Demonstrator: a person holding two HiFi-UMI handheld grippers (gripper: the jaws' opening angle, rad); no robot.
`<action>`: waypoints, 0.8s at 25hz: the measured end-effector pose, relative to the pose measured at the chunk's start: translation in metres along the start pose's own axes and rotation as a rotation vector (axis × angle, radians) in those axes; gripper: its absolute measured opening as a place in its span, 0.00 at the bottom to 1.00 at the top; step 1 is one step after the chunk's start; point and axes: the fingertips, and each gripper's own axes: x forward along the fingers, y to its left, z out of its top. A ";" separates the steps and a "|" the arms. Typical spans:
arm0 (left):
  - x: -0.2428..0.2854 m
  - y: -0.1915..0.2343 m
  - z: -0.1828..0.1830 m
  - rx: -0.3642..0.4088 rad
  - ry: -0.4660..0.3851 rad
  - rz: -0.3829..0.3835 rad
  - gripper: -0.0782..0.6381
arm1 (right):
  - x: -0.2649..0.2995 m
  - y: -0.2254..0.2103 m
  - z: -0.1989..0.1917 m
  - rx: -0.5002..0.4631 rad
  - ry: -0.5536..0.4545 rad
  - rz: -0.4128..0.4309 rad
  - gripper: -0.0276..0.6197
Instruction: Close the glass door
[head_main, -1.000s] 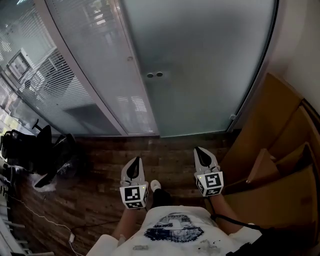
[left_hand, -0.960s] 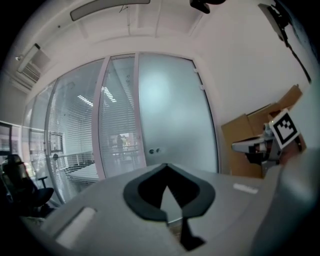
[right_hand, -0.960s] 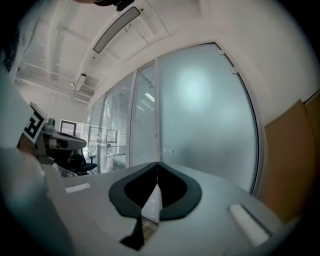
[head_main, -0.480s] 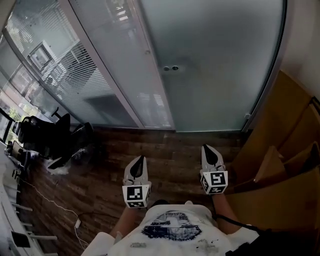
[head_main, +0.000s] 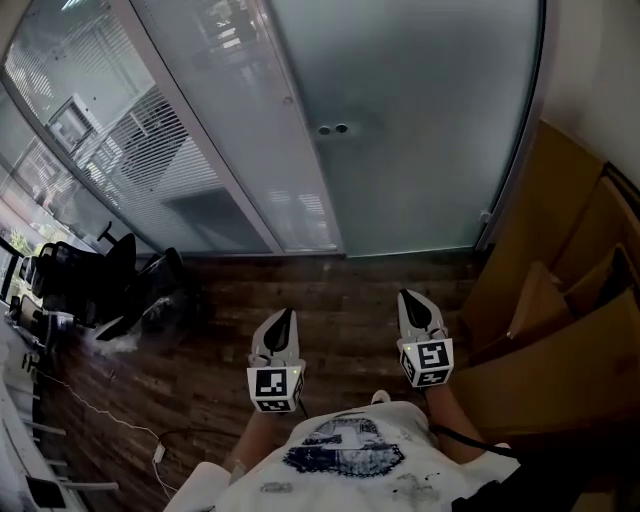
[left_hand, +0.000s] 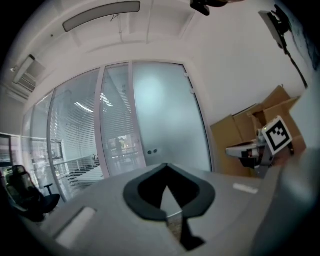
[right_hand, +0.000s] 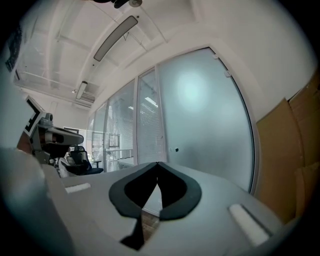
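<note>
The frosted glass door (head_main: 420, 130) stands straight ahead in its pale frame, with two small round fittings (head_main: 330, 129) near its left edge. It also fills the middle of the left gripper view (left_hand: 165, 115) and of the right gripper view (right_hand: 205, 115). My left gripper (head_main: 284, 316) and right gripper (head_main: 410, 297) hover side by side above the wooden floor, well short of the door and touching nothing. Both point towards the door. Each one's jaws meet at the tip, left gripper (left_hand: 166, 165) and right gripper (right_hand: 157, 163), with nothing between them.
Flattened cardboard boxes (head_main: 560, 300) lean at the right beside the door. A glass partition with blinds (head_main: 130, 130) runs off to the left. A black office chair (head_main: 110, 280) and a cable (head_main: 100, 410) sit on the wooden floor (head_main: 340, 300) at the left.
The person and both grippers have shifted a little across the floor in front of the door, so the view has slid. Both grippers stay shut and the door has not moved.
</note>
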 end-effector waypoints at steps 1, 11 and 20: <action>-0.008 0.002 -0.001 -0.006 0.001 0.004 0.11 | -0.006 0.007 0.001 -0.007 0.003 0.003 0.05; -0.107 0.006 -0.047 -0.040 0.098 -0.009 0.11 | -0.069 0.091 -0.011 -0.036 0.044 0.045 0.05; -0.221 0.000 -0.063 -0.085 0.078 -0.009 0.11 | -0.162 0.166 -0.021 -0.058 0.050 0.034 0.05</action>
